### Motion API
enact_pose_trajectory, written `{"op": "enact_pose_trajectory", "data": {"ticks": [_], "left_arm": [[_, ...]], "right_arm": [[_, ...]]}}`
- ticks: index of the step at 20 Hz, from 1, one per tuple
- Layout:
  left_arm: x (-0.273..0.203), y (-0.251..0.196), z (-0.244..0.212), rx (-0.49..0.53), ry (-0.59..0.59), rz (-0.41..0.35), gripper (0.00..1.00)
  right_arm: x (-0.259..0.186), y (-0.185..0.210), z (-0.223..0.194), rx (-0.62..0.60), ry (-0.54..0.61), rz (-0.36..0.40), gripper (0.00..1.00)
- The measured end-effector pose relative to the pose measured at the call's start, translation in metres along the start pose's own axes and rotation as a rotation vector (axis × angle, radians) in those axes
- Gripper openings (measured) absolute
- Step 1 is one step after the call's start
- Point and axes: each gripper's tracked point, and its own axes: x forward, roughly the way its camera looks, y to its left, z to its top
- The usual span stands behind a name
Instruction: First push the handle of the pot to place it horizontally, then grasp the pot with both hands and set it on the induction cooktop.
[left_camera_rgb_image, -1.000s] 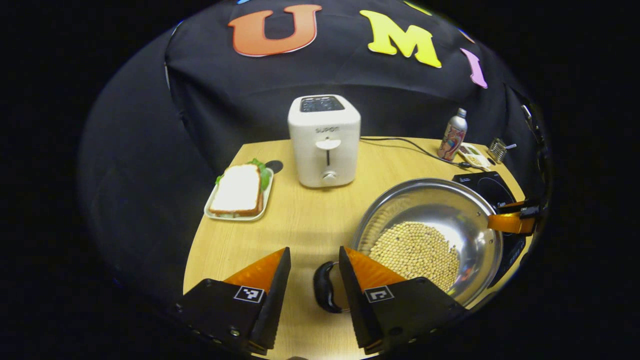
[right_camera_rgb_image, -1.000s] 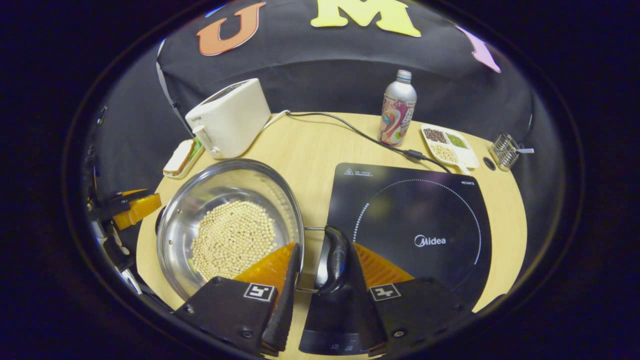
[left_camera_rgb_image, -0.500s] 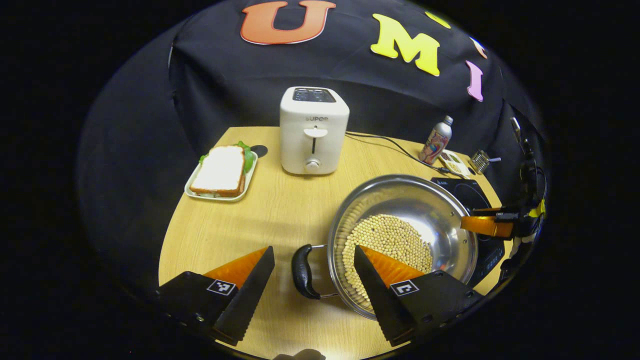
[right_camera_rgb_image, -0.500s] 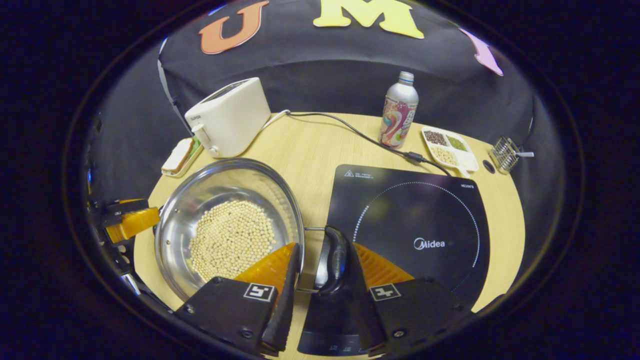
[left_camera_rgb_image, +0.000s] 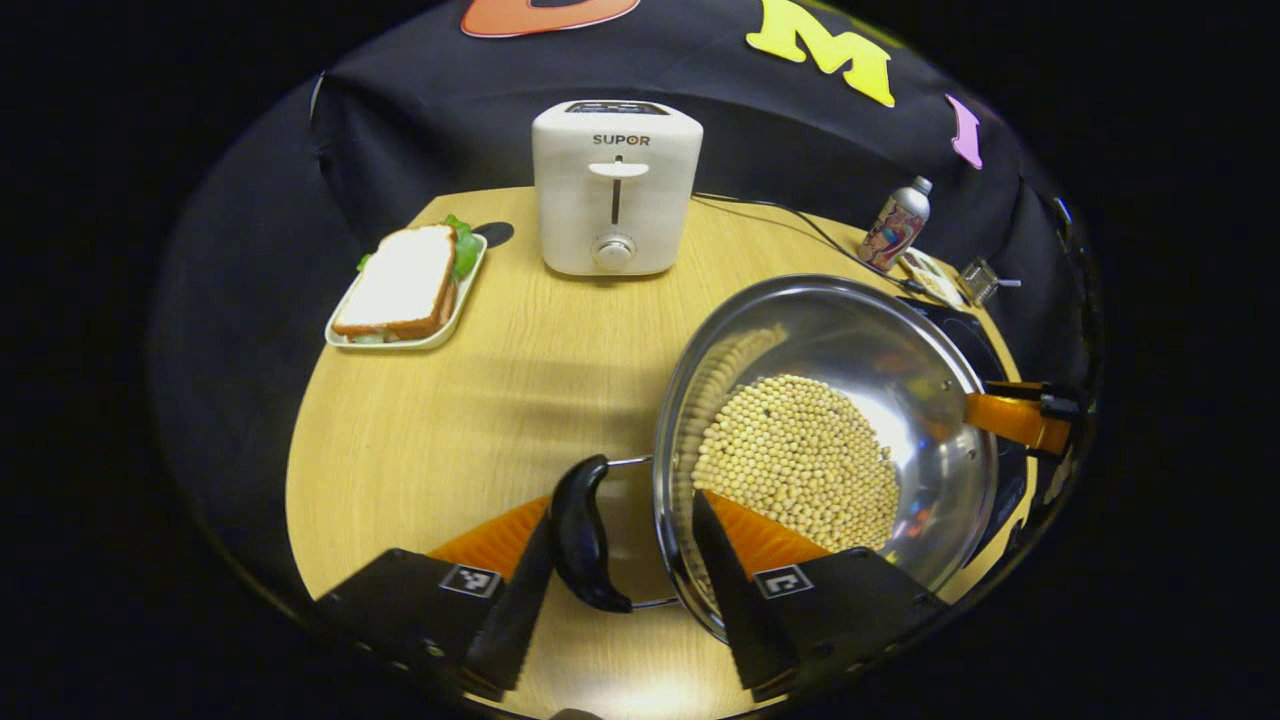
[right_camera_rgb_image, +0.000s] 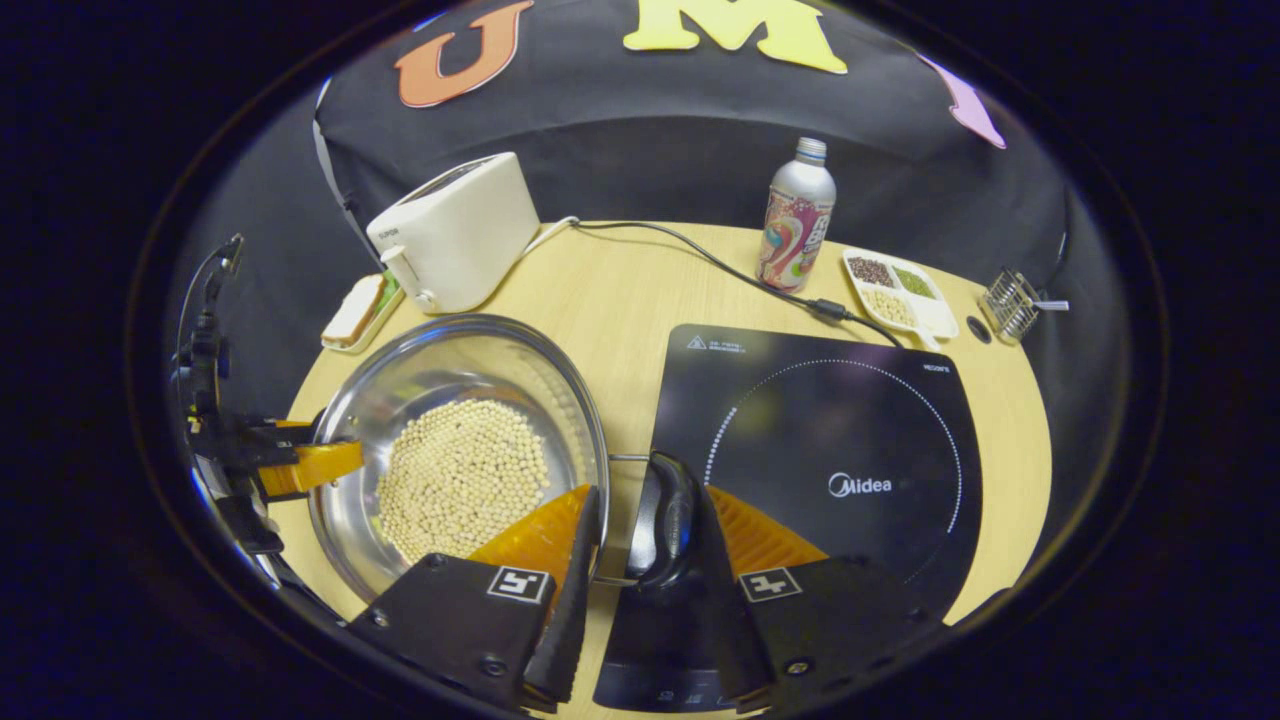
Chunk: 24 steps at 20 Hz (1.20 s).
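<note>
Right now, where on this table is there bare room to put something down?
The widest bare wood lies between the sandwich tray, the toaster and the pot. A narrower strip runs behind the induction cooktop, crossed by the power cord. The cooktop glass itself is bare. The back right corner is crowded: bottle, snack dish, wire holder.

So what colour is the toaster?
The toaster is white, clearest in the left gripper view.

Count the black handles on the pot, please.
2: one handle lies between the left gripper's fingers, the other handle between the right gripper's fingers.
</note>
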Motion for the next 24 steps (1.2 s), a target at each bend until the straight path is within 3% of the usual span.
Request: {"op": "enact_pose_trajectory", "data": {"ticks": [1, 4, 5, 6, 7, 8, 9, 16, 24], "left_arm": [[-0.001, 0.000, -0.001, -0.005, 0.011, -0.004, 0.68], [-0.006, -0.003, 0.001, 0.003, 0.017, -0.005, 0.61], [-0.008, -0.005, 0.001, 0.013, 0.015, 0.001, 0.70], [-0.009, -0.006, 0.002, 0.022, 0.008, 0.003, 0.59], [-0.013, -0.004, 0.002, 0.021, 0.008, 0.005, 0.69], [-0.016, -0.003, 0.004, 0.023, 0.003, 0.007, 0.69], [-0.020, -0.003, 0.006, 0.024, -0.002, 0.012, 0.59], [-0.056, -0.017, 0.031, 0.068, -0.067, 0.040, 0.59], [-0.073, -0.072, 0.053, 0.118, -0.107, -0.020, 0.59]], "right_arm": [[-0.001, 0.000, 0.000, 0.001, 0.001, 0.000, 0.53], [0.001, -0.001, -0.005, 0.013, 0.016, 0.004, 0.53], [0.000, -0.001, -0.006, 0.014, 0.022, 0.008, 0.53], [-0.002, -0.001, -0.004, 0.015, 0.012, 0.010, 0.55], [-0.004, -0.001, -0.002, 0.007, 0.003, 0.012, 0.53], [-0.007, -0.001, 0.001, -0.004, -0.008, 0.013, 0.53], [-0.010, 0.000, 0.003, -0.011, -0.016, 0.015, 0.53], [-0.041, -0.012, 0.012, 0.027, -0.061, 0.027, 0.55], [-0.093, -0.066, 0.009, 0.088, -0.129, -0.028, 0.53]]}}
